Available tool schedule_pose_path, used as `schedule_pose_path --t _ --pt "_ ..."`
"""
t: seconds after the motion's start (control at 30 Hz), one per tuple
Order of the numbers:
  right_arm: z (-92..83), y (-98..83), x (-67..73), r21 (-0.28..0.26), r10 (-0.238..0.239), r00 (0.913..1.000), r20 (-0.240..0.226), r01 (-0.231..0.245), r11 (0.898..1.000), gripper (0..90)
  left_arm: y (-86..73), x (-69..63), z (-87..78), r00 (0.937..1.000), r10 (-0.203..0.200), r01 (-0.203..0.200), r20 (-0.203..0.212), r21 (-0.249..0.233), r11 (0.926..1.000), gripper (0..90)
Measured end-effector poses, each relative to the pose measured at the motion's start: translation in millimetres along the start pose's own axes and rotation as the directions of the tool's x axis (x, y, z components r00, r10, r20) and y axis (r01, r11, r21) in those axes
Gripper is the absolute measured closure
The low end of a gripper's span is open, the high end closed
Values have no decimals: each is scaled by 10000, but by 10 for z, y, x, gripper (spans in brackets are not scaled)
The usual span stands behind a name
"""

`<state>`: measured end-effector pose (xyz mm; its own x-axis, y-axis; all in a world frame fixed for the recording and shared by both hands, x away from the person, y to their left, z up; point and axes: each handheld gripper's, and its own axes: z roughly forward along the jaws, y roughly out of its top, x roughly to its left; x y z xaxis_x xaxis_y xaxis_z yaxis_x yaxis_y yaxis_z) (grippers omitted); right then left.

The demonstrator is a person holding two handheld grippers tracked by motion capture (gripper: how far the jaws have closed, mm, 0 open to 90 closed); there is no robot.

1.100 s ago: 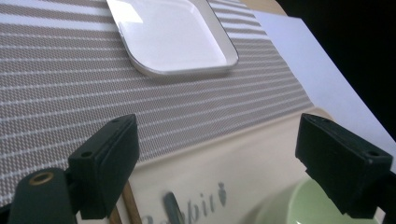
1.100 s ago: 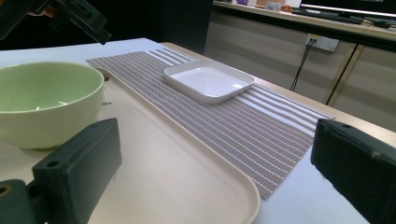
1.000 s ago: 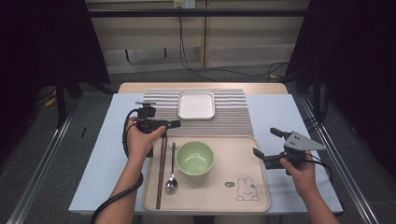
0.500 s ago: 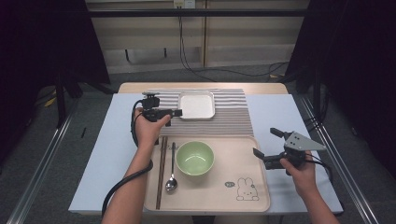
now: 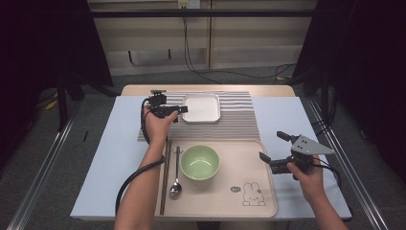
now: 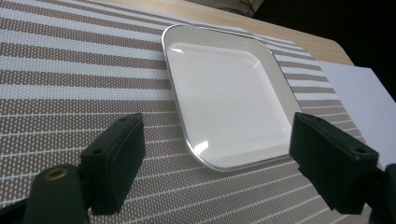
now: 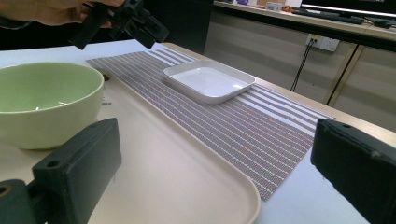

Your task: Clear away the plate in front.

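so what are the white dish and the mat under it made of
Dish: glossy white, likely melamine or glazed ceramic; sharp highlights along its rim and floor. Mat: woven, probably vinyl or plastic fibre; a fine dotted weave shows in its brown and white stripes.

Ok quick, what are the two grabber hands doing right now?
Left gripper: open, jaws just been closing, at the white dish, nothing gripped.
Right gripper: open, empty.

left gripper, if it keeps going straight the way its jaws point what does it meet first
Most likely the white square plate on the striped mat. The left gripper points at the plate's near rim with its jaws open and nothing between them; exact height over the mat is unclear.
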<state>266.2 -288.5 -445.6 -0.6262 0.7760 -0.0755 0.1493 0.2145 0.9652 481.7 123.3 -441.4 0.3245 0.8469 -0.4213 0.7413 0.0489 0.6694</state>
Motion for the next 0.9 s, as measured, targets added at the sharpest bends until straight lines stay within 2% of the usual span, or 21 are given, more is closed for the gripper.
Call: schedule_pose_path --t 0.03,0.1,0.23,0.33,0.4,0.43,0.53,0.57,0.6,0.63,0.67,0.83,0.9 --pt "1 0 -3 -6 -39 10000 19 39 10000 15 5 4 22 10000 -51 51 24 28 10000 243" --pt "0 0 -1 4 2 10000 7 -2 10000 15 9 7 46 10000 -21 22 -95 60 10000 244" --pt "0 1 -4 -19 0 10000 -13 0 10000 15 21 26 129 9988 321 -322 -375 -29 9995 275" --pt "1 0 -6 -17 -8 10000 7 8 10000 15 26 30 189 9985 272 -279 -477 -125 9995 324" --pt "3 2 -9 -52 -32 10000 30 32 10000 15 30 35 227 9968 454 -459 -661 -72 9989 366" --pt "3 1 -9 -38 -26 10000 14 26 10000 15 28 38 248 9973 327 -329 -660 -30 9995 397" --pt "3 1 -9 -48 -16 10000 9 16 10000 15 21 67 296 9961 303 -305 -831 -10 9995 461" --pt "4 2 -12 -70 -50 10000 33 50 10000 15 8 82 324 9966 -1 -15 -822 -198 9998 469" --pt "4 2 -12 -70 -50 10000 33 50 10000 15 8 82 324 9966 -1 -15 -822 -198 9998 494" --pt "4 2 -14 -71 -61 10000 45 62 10000 15 3 89 331 9952 162 -166 -966 -34 9999 494" --pt "3 2 -15 -57 -48 10000 7 48 10000 15 -4 98 345 9955 152 -163 -939 -108 9998 513" --pt "5 0 -21 -9 -139 9999 -4 139 9999 15 -37 102 413 9948 -102 103 -1014 2 9999 559" --pt "3 1 -17 -22 -83 10000 -27 83 10000 15 -44 103 427 9946 -77 86 -1039 88 9999 573"
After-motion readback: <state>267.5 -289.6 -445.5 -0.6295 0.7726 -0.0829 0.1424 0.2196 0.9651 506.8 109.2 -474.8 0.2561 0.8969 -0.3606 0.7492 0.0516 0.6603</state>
